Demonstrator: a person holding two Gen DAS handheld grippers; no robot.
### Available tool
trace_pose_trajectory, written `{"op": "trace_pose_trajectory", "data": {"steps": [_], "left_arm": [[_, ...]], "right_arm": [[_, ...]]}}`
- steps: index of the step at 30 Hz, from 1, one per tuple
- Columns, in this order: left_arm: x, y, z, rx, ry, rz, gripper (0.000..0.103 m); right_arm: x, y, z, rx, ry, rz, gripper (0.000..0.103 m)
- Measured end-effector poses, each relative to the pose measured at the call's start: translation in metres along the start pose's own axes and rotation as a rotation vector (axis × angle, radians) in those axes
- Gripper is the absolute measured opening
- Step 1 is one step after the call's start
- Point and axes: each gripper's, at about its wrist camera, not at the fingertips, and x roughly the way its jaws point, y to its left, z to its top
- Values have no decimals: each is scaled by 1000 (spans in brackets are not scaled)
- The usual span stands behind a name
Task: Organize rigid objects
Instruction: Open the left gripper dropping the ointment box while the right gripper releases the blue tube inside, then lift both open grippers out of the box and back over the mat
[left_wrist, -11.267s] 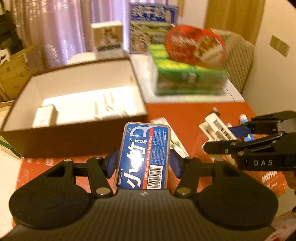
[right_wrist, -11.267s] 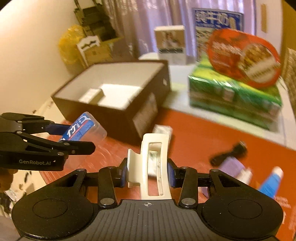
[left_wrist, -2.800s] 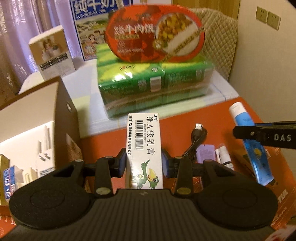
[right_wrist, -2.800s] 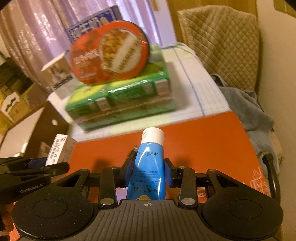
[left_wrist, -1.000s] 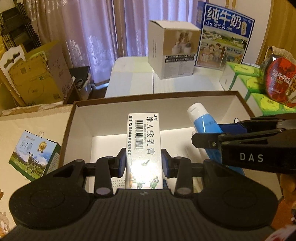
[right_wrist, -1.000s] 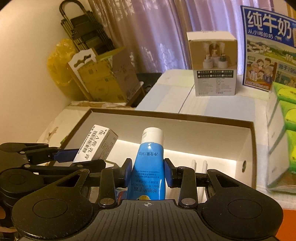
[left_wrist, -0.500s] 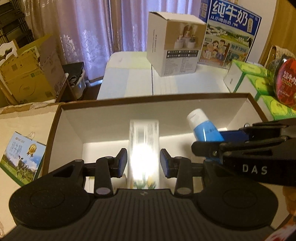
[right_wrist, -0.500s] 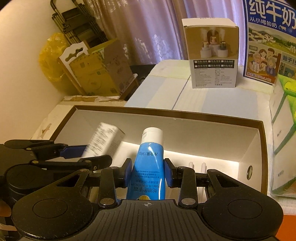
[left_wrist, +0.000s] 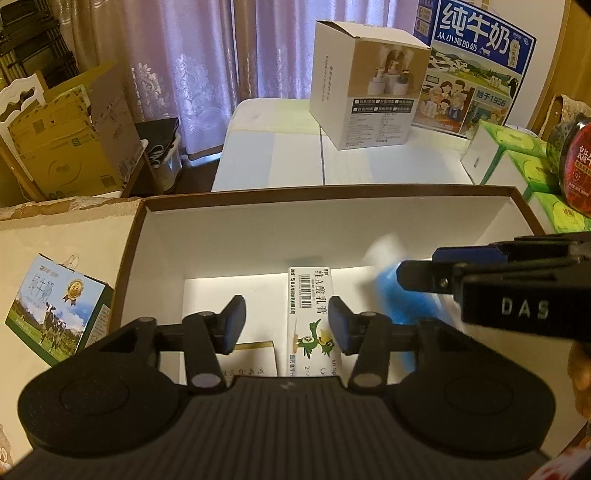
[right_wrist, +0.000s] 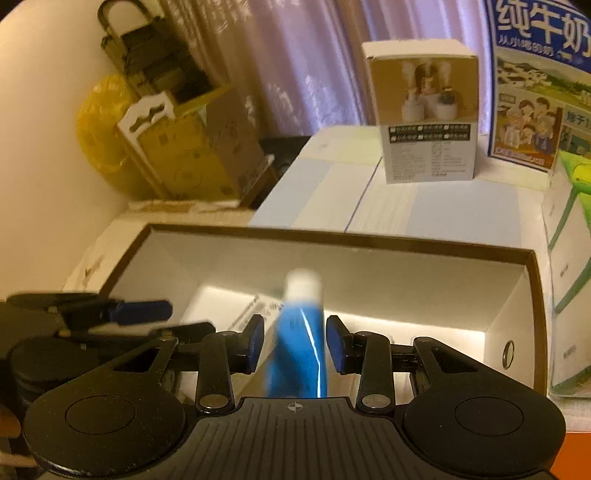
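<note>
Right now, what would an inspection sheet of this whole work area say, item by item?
Surface: pale tabletop behind the brown box.
Job's things: white carton lies inside the brown box; blue tube, blurred, is between the right gripper's open jaws over the box.
Clutter: picture box, milk poster, green cartons, red-lidded tub, small milk carton.
Grippers: left gripper open, carton released; right gripper open.
Cables: nothing seen.
Surroundings: purple curtain, cardboard boxes, yellow bag.
</note>
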Motion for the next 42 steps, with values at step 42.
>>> {"op": "trace_pose_trajectory", "data": {"steps": [42], "left_arm": [[-99, -41, -36, 47, -96, -27, 56]], "right_arm": [[-114, 5, -53, 45, -86, 12, 60]]}}
